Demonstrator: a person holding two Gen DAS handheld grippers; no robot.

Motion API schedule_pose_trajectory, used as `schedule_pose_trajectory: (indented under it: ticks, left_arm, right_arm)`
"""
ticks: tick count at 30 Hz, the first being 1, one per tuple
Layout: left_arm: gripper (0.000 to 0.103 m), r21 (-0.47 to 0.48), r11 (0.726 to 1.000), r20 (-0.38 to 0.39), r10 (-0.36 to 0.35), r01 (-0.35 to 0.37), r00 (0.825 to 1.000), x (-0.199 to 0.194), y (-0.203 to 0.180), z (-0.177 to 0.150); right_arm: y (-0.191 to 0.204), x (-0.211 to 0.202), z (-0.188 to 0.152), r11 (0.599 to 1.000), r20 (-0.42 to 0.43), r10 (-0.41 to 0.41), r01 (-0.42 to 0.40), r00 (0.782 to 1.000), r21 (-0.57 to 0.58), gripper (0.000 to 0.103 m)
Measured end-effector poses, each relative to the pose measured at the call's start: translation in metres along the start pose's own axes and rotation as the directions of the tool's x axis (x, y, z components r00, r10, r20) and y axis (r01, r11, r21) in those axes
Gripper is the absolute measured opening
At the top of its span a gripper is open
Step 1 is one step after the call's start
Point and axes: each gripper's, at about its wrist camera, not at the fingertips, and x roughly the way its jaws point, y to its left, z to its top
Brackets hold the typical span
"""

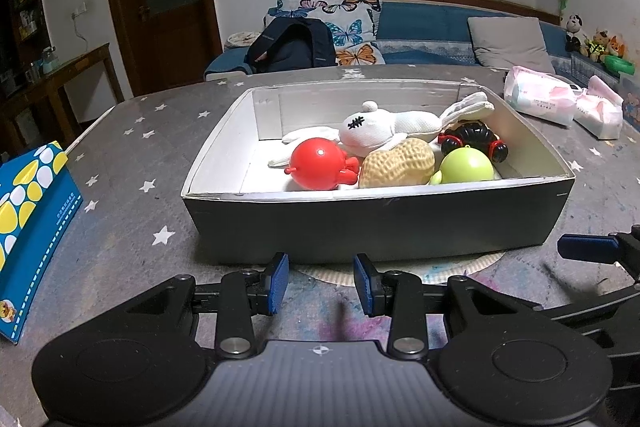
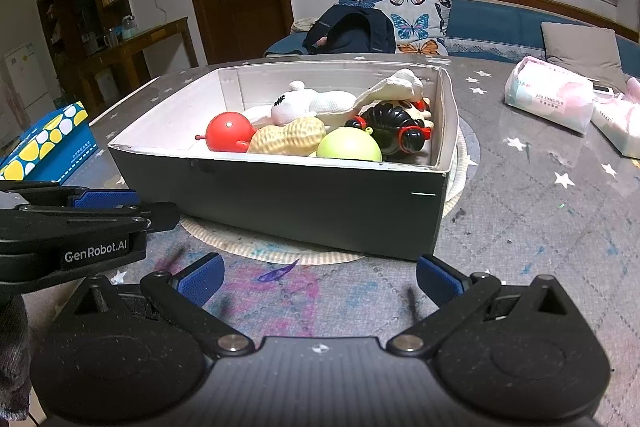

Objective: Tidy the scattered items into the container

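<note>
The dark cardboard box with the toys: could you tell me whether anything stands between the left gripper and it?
Nothing visible does. The open, empty left gripper faces the near wall of the dark cardboard box, with only bare star-patterned grey table and the edge of a round mat between them.

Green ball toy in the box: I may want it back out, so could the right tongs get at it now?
Probably yes. The green ball toy lies uncovered just behind the box's near wall, and the right tongs are open and empty before it; they must clear that wall.

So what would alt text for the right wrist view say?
A dark box on a star-patterned table holds a red ball, peanut toy, green ball, black toy and white plush; the right tongs hang open, empty.
</note>
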Motion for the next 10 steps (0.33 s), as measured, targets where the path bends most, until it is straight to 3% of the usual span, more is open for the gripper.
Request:
schedule_pose_trajectory:
  ticks: [10]
  left_arm:
    - [0.036,0.000,1.000,0.022,-0.001,0.001,1.000,-0.0032,-0.0017,0.0023]
  right_arm:
    - [0.0005,-0.0009,0.0016,1.000,0.008,-0.001,0.001,1.000,-0.004,0.103]
